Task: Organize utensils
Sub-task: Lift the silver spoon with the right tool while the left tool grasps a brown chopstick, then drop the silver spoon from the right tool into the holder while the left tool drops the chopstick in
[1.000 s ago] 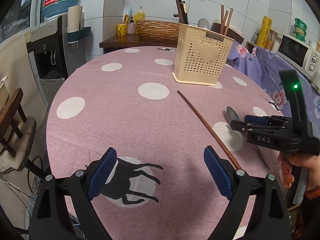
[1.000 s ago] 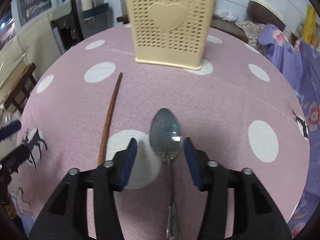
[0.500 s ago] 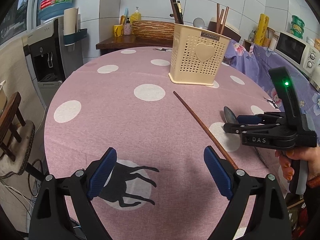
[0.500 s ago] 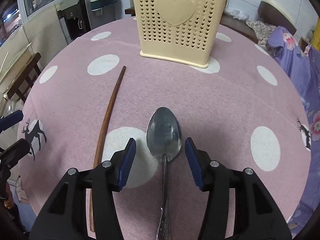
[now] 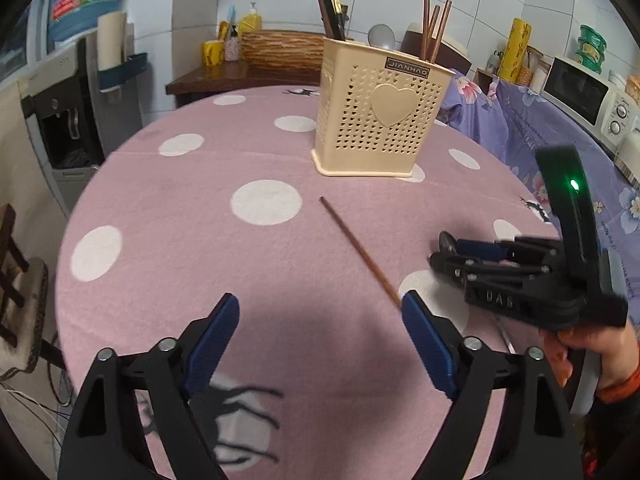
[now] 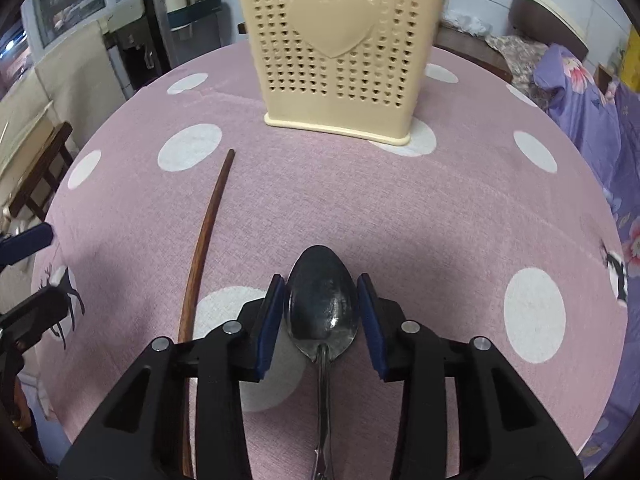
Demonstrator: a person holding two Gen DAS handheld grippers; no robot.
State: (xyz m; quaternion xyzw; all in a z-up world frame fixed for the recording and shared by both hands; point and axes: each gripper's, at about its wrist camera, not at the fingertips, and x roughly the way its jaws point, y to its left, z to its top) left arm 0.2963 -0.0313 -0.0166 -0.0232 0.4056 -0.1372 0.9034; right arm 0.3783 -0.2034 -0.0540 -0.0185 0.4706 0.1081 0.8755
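Steel spoon [image 6: 322, 306] lies flat on the surface [image 6: 400, 220], its bowl between the right gripper [image 6: 320, 316] jaws, which have just been closing but are not yet clamped. Close squarely on the bowl before lifting toward the far basket [image 6: 340, 52]. Left gripper [image 5: 320, 344] has also narrowed slightly, yet stands wide and empty beside the chopstick [image 5: 360, 250].

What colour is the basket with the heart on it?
The basket is cream, full of little holes. The right wrist view shows it best.
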